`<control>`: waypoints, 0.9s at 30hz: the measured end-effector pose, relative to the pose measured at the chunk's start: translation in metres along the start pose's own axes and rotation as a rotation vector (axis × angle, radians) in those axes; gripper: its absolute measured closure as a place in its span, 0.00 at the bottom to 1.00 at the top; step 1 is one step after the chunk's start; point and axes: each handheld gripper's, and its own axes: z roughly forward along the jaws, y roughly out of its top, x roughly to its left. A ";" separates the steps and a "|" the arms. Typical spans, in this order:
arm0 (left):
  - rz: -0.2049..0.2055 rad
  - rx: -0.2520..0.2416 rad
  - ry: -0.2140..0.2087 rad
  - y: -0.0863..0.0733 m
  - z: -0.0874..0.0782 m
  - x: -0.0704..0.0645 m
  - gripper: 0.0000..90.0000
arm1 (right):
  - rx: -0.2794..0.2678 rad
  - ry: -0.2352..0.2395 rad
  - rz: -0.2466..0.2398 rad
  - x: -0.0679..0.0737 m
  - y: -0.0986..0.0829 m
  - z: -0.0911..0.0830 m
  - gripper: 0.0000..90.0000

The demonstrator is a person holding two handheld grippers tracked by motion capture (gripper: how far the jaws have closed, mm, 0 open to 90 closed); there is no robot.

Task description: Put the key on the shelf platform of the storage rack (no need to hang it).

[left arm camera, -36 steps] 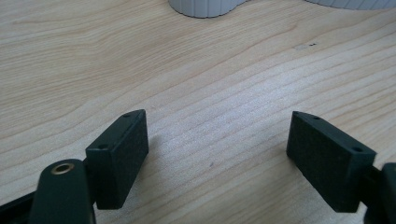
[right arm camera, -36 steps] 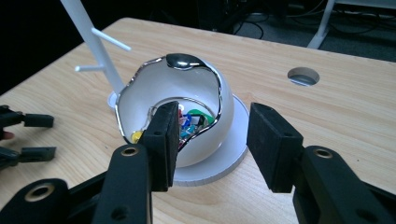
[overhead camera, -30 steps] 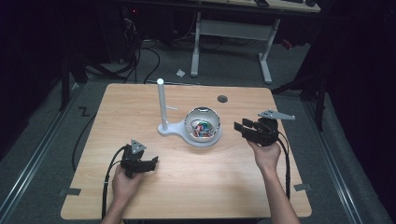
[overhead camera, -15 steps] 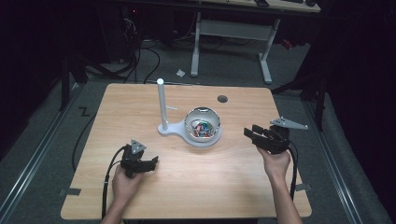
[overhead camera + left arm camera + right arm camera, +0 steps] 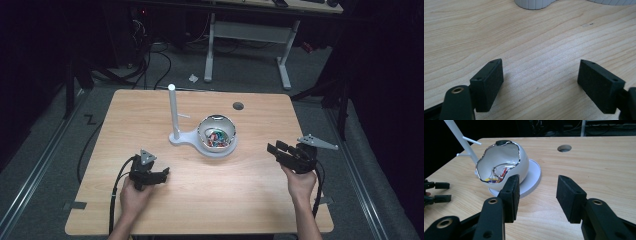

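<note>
White bowl point(image 5: 217, 137) — colourful bits inside — mid-table.

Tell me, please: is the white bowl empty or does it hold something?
Not empty. The white bowl holds small colourful items at its bottom; what they are is unclear.

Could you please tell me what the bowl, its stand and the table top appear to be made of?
The bowl looks like glossy white ceramic or plastic: it is smooth and shiny, with a wavy, silvery rim. The stand looks like matt white plastic, with a ribbed edge on its base as if printed. The table top looks like light wood or wood laminate, with visible grain lines and a dull sheen.
</note>
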 end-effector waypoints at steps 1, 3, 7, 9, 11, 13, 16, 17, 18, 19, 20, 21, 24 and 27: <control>0.001 0.000 0.000 0.000 0.000 0.000 0.23 | 0.003 0.002 0.007 0.000 -0.001 0.000 0.60; 0.001 0.000 0.000 0.000 0.000 0.000 0.23 | 0.009 0.001 0.004 0.000 -0.005 -0.001 0.60; 0.001 0.001 -0.001 0.000 0.000 0.000 0.23 | 0.012 0.000 0.013 0.000 -0.011 -0.004 0.60; 0.001 -0.001 0.000 0.000 0.000 0.000 0.23 | 0.012 -0.001 0.011 0.000 -0.015 -0.004 0.60; 0.001 0.001 -0.002 0.000 0.000 0.000 0.23 | 0.016 0.000 0.014 0.000 -0.017 -0.004 0.60; 0.001 0.001 -0.001 0.000 0.000 0.000 0.23 | 0.024 -0.004 0.007 0.001 -0.020 -0.003 0.60; 0.001 0.001 -0.001 0.000 0.000 0.000 0.23 | 0.036 -0.014 -0.008 0.002 -0.024 -0.001 0.59; 0.002 0.001 -0.002 0.000 0.000 0.000 0.23 | 0.040 -0.020 -0.011 0.002 -0.026 0.000 0.59; 0.001 0.001 -0.002 0.000 0.000 0.000 0.23 | 0.042 -0.020 -0.013 0.002 -0.028 0.002 0.59; 0.001 0.001 -0.002 0.000 0.000 0.000 0.23 | 0.046 -0.019 -0.007 0.002 -0.030 0.003 0.59; 0.002 -0.001 0.000 0.000 0.000 0.000 0.23 | 0.049 -0.017 -0.004 0.002 -0.032 0.004 0.59; 0.000 -0.001 0.000 0.000 0.000 0.000 0.23 | 0.053 -0.018 -0.002 0.002 -0.034 0.005 0.59; 0.002 0.001 -0.001 0.000 0.000 0.000 0.23 | 0.060 -0.017 -0.002 0.001 -0.038 0.008 0.59; 0.001 0.001 -0.002 0.000 0.000 0.000 0.23 | 0.063 -0.016 0.007 0.001 -0.043 0.009 0.59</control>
